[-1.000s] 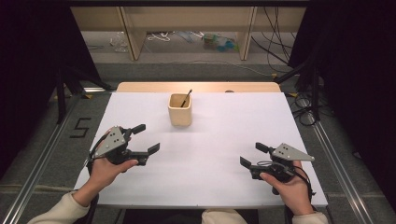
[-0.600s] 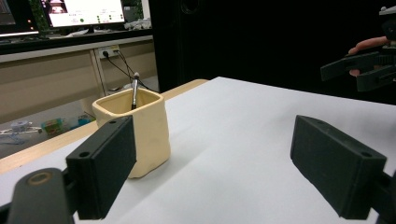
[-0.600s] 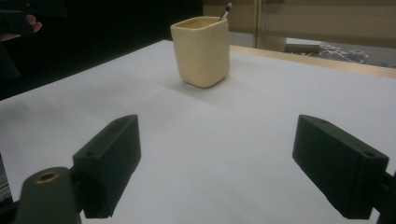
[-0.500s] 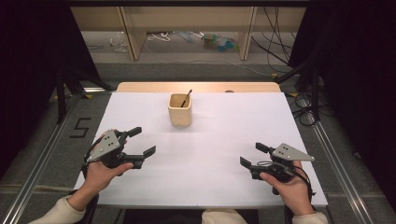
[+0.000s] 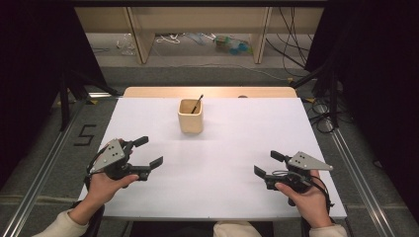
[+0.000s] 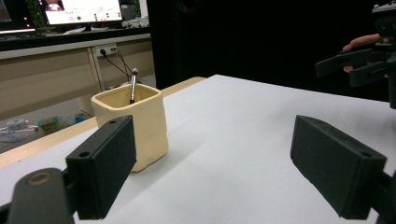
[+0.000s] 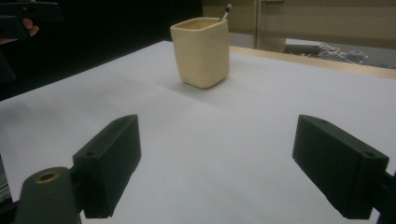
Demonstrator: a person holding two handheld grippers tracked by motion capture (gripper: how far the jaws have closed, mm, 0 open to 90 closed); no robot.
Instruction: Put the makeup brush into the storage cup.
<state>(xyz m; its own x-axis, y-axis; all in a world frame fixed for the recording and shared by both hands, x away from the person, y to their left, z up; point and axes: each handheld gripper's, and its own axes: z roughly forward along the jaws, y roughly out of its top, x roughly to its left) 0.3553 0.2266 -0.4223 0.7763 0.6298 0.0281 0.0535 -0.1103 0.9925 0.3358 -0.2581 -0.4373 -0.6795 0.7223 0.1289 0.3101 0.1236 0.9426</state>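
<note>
Cream squarish cup [image 5: 190, 116] upright, dark stick [image 5: 197, 103] inside.

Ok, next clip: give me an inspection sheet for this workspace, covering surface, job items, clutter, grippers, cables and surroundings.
Surface: white table top, bare apart from the cup; wooden edge strip along the far side.
Job's things: cream cup upright at far centre, with a thin dark-handled tool leaning inside it.
Clutter: nothing seen on the table.
Grippers: left hand-held gripper open, over the near left of the table; right hand-held gripper open, near right. Both empty and apart from the cup.
Cables: a cable trails from each gripper; loose cables on the floor at right.
Surroundings: dark curtains at both sides, wooden shelving behind, a floor marking "5" at left.
</note>
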